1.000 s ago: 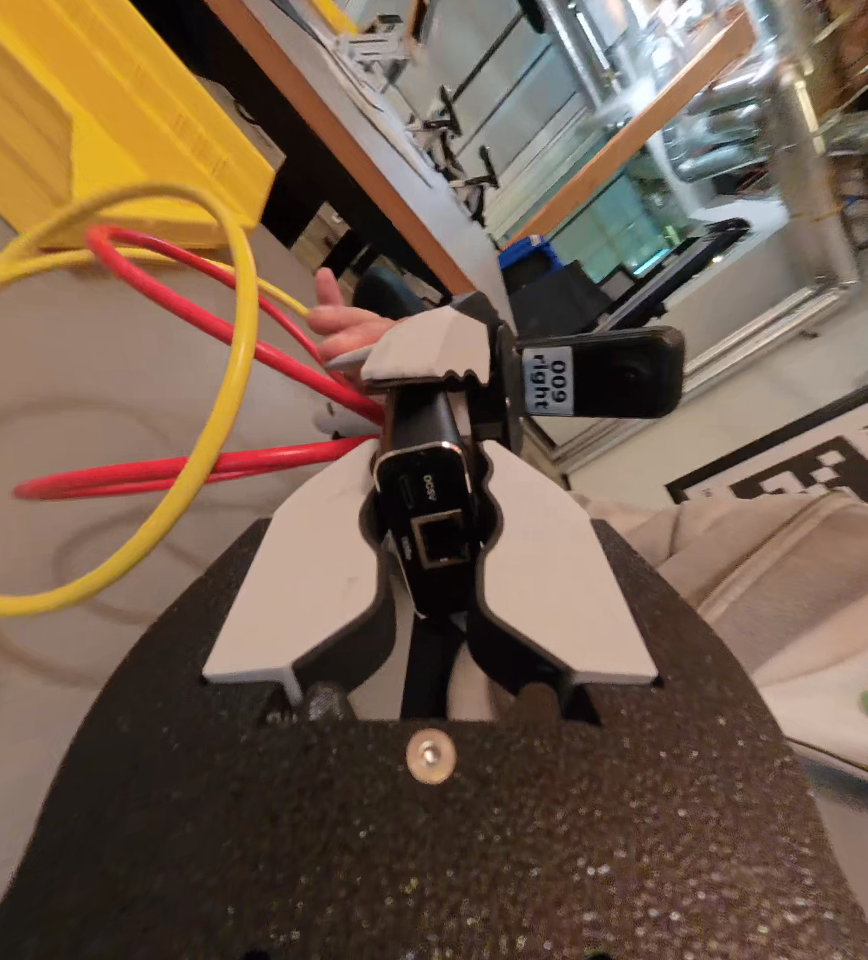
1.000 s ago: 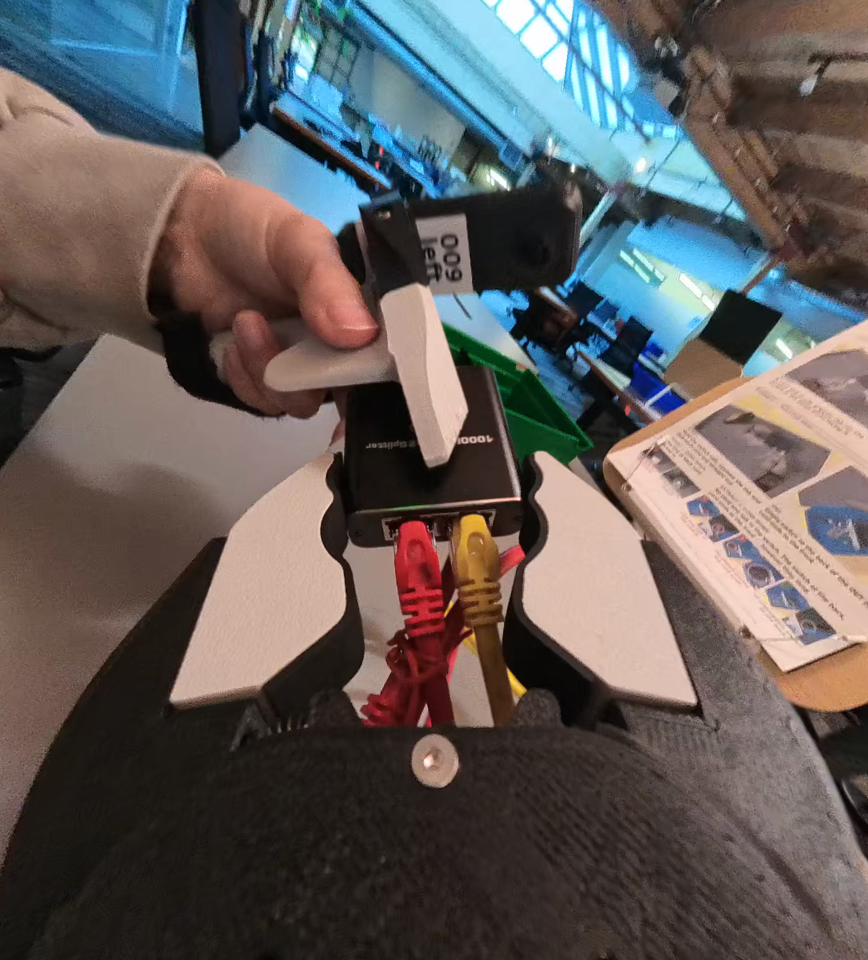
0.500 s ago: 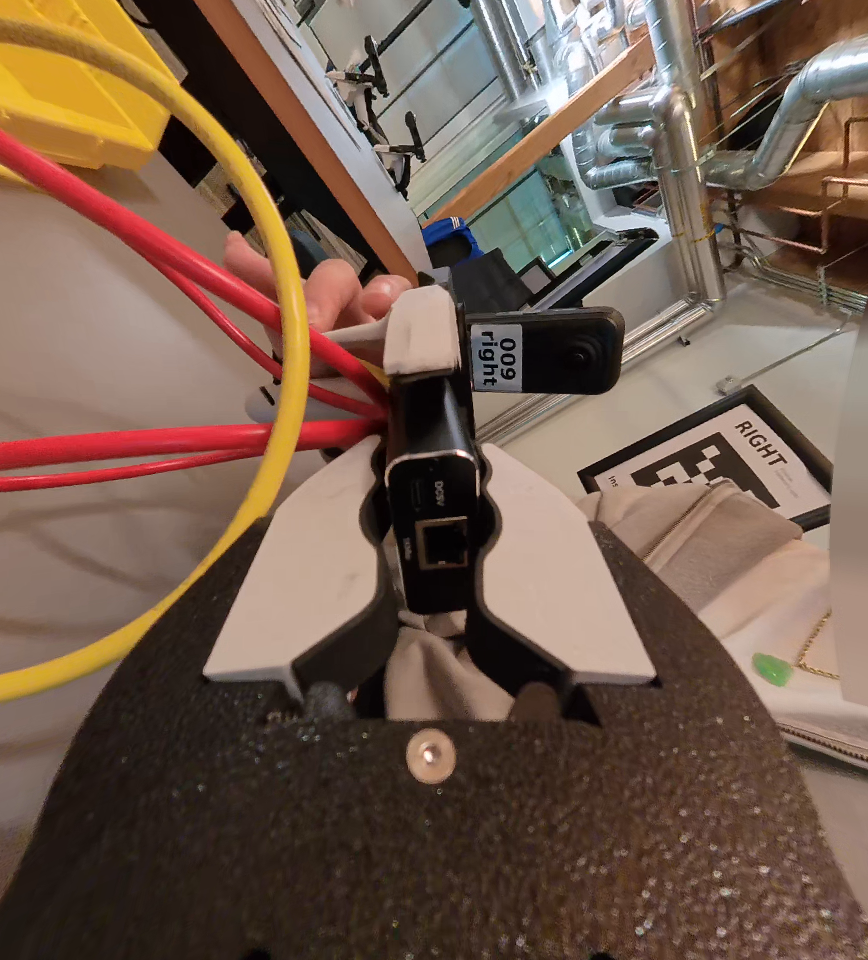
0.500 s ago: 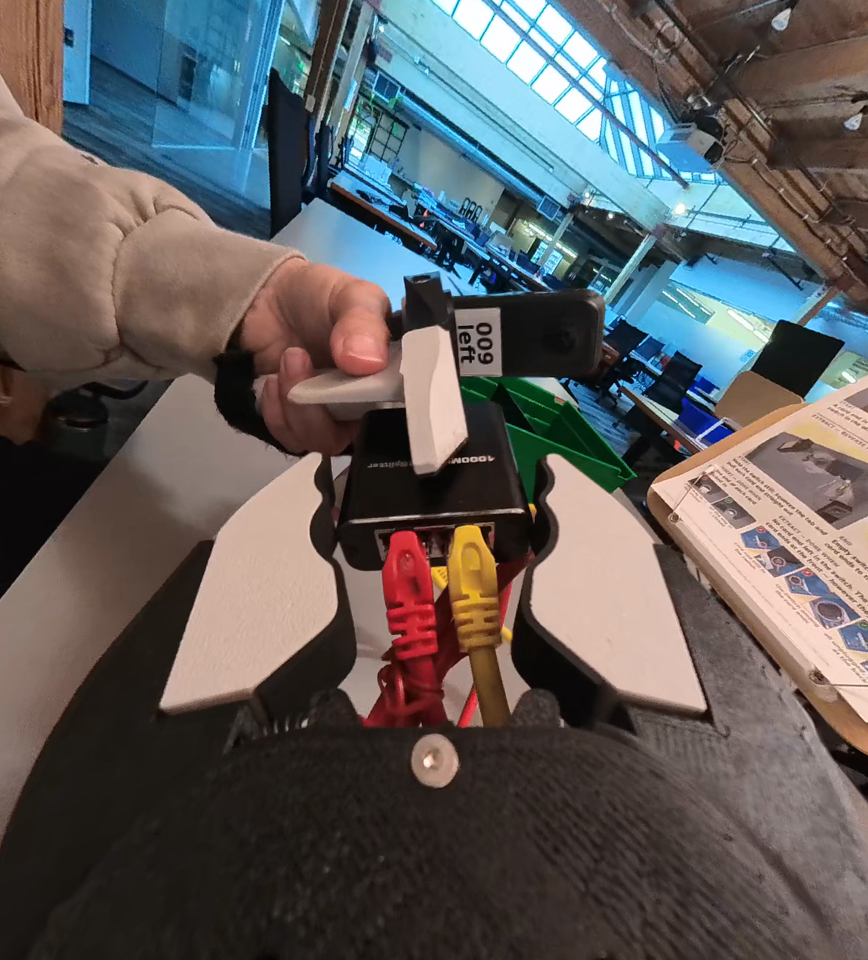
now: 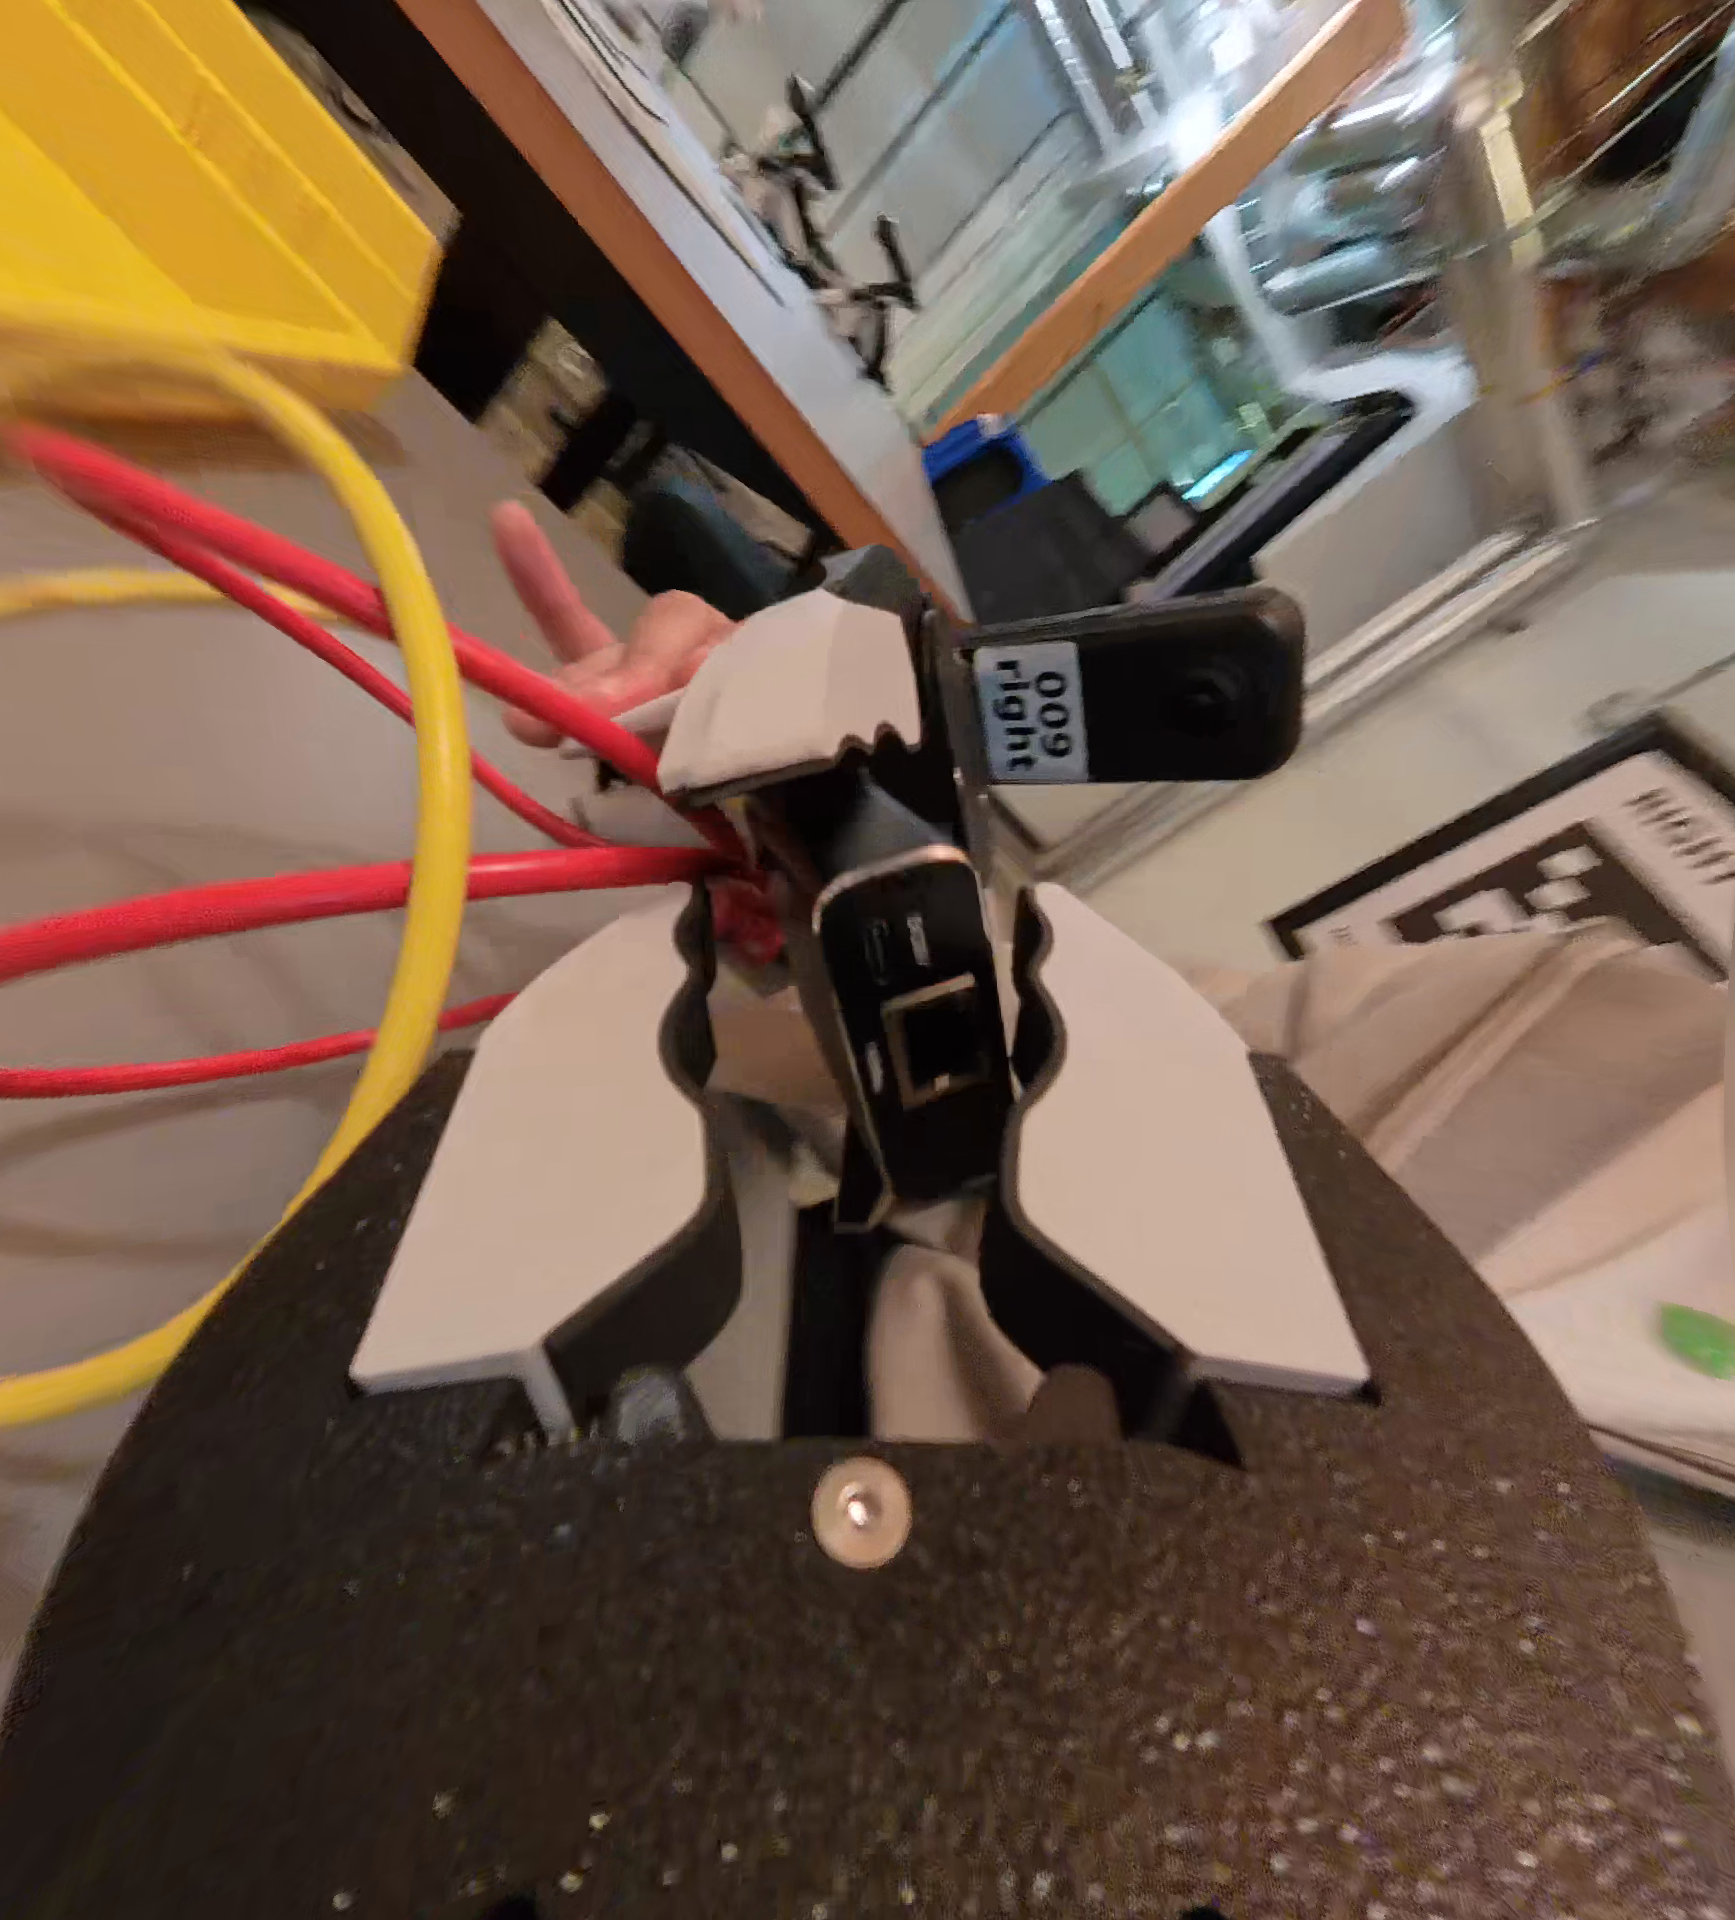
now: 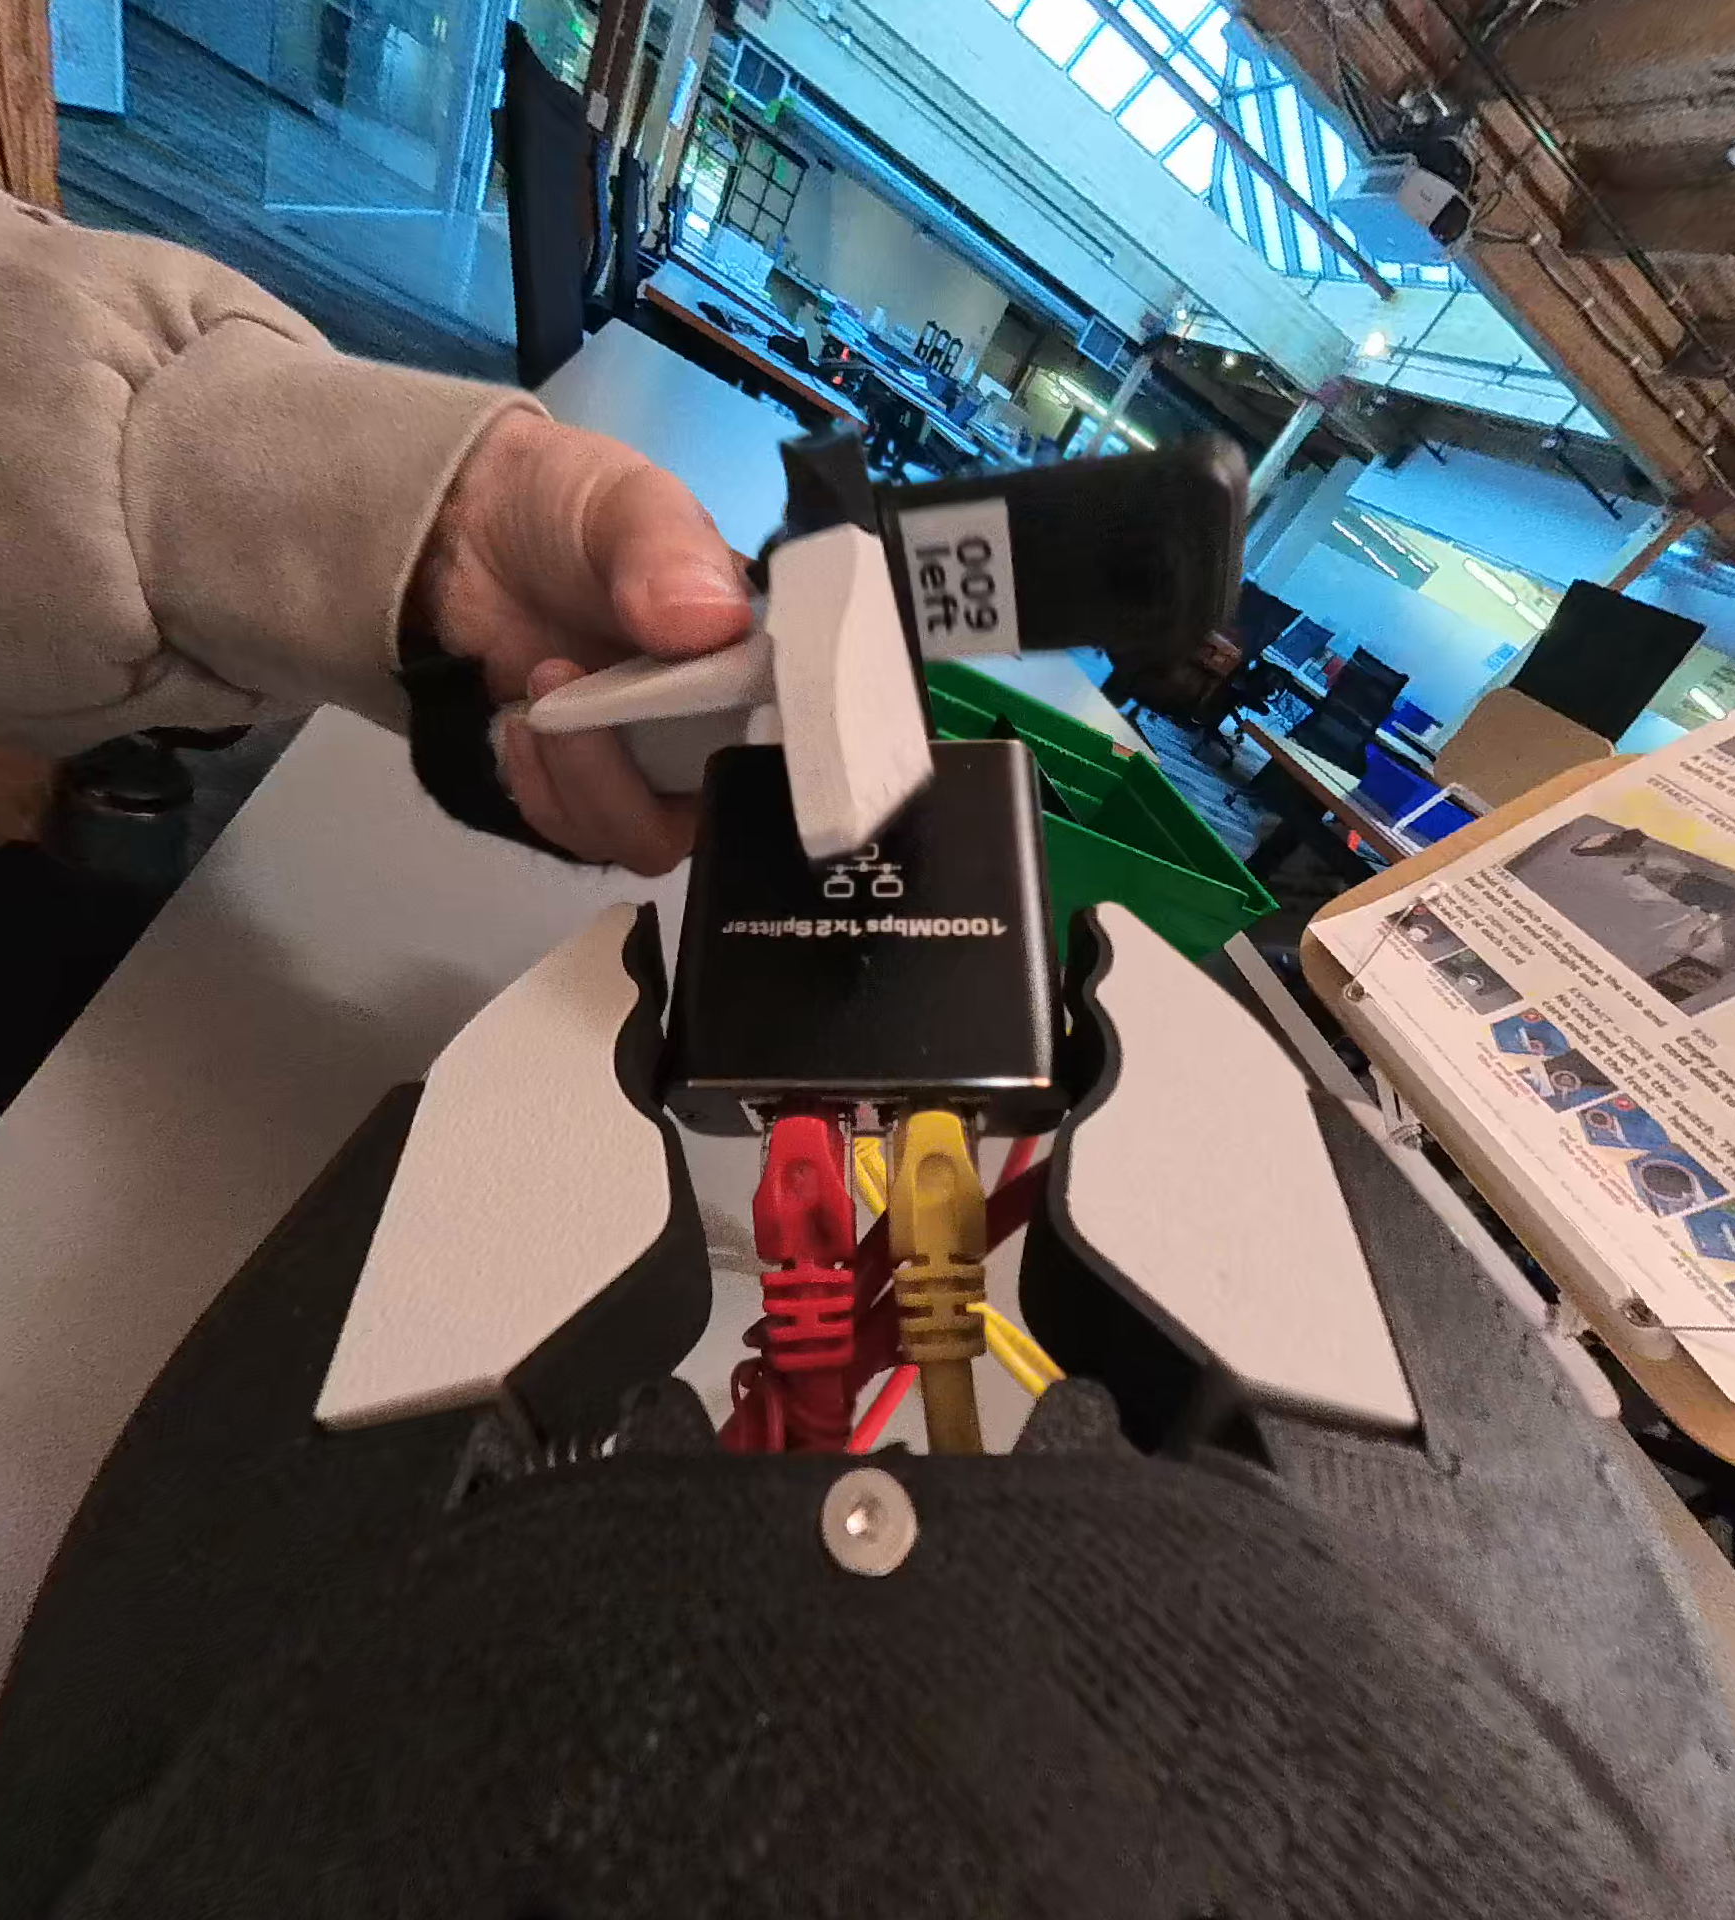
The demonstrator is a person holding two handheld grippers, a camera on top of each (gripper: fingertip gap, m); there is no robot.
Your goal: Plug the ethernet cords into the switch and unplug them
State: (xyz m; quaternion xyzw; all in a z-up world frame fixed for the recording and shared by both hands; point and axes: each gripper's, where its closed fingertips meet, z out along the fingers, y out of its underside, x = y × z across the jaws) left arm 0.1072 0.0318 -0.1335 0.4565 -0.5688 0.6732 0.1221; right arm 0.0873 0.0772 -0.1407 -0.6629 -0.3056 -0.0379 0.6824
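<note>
A black ethernet switch (image 6: 863, 977) sits between the fingers of my right gripper (image 6: 863, 935), which is shut on its two sides. A red plug (image 6: 803, 1205) and a yellow plug (image 6: 936, 1205) sit in its near ports. In the left wrist view my left gripper (image 5: 858, 935) is open. The switch (image 5: 910, 1029) stands tilted between its fingers, against the right finger, with a gap on the left and one empty port facing me. The red cable (image 5: 323, 894) and yellow cable (image 5: 437, 727) loop off to the left. The left gripper's finger (image 6: 842, 686) hovers over the switch top.
A yellow bin (image 5: 167, 208) stands at the far left of the table. A green bin (image 6: 1133, 862) lies behind the switch. A clipboard with an instruction sheet (image 6: 1621, 1039) is at the right. A framed marker sheet (image 5: 1528, 894) lies nearby. A person's hand (image 6: 572, 582) holds the left gripper. The tips of both grippers are at nearly the same place.
My left gripper has opened and let go of the switch, which now tilts between its fingers. My right gripper still clamps the switch with both plugs in.
</note>
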